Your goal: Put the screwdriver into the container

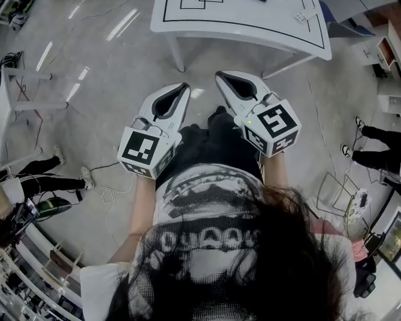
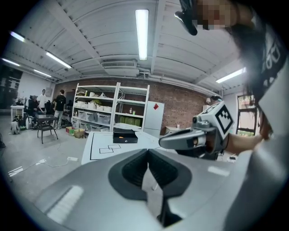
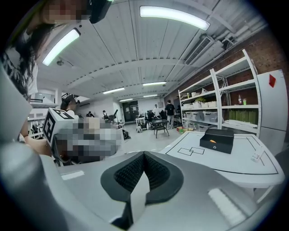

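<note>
While the left gripper [image 1: 183, 87] and right gripper [image 1: 221, 76] hang shut and empty, off the table [image 1: 263, 15], an orange speck [image 3: 212, 141] at the container [image 3: 223, 144], too small to name, wants a closer look.

My surface [image 3: 226, 159] is white with black outlines; container [image 3: 217, 140] black; my left gripper [image 1: 185, 85] and right gripper [image 1: 219, 74] grey, with black-and-white marker squares.

I count two grippers short of the table [image 1: 250, 28]: left gripper [image 1: 183, 86] and right gripper [image 1: 220, 75]. One table. On it: one container [image 3: 217, 140], two drawn squares [image 3: 185, 151], one small white piece [image 3: 257, 156]. Behind the table: one shelf rack [image 2: 97, 108], one white cabinet [image 2: 154, 118]. Left of the table: one chair [image 2: 46, 127].
</note>
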Action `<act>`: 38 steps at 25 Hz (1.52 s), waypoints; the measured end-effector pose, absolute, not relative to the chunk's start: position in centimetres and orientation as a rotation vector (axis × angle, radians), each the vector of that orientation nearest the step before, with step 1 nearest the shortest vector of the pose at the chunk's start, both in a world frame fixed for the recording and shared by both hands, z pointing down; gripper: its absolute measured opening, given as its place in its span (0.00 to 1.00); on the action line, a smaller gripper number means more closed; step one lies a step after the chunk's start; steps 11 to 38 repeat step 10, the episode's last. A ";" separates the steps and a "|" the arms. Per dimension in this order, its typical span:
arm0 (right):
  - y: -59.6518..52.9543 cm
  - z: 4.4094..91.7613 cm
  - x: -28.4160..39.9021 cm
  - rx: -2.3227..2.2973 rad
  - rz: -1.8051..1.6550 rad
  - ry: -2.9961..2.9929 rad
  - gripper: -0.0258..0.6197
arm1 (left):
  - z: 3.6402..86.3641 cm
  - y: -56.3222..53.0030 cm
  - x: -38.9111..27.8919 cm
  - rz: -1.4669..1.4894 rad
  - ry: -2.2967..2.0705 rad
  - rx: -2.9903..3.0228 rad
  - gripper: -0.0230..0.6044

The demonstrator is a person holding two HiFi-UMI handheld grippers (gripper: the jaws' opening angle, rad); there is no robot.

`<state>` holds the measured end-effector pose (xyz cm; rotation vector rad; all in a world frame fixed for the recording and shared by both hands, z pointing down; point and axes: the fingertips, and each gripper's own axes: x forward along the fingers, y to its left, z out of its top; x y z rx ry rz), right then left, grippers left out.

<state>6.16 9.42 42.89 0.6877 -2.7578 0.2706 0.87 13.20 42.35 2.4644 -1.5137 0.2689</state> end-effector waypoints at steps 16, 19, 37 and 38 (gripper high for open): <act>8.2 42.5 8.7 0.777 0.243 -2.735 0.05 | 42.8 14.1 1.7 0.290 -1.457 2.466 0.04; 8.2 42.5 8.7 0.777 0.243 -2.735 0.05 | 42.8 14.1 1.7 0.290 -1.457 2.466 0.04; 8.2 42.5 8.7 0.777 0.243 -2.735 0.05 | 42.8 14.1 1.7 0.290 -1.457 2.466 0.04; 8.2 42.5 8.7 0.777 0.243 -2.735 0.05 | 42.8 14.1 1.7 0.290 -1.457 2.466 0.04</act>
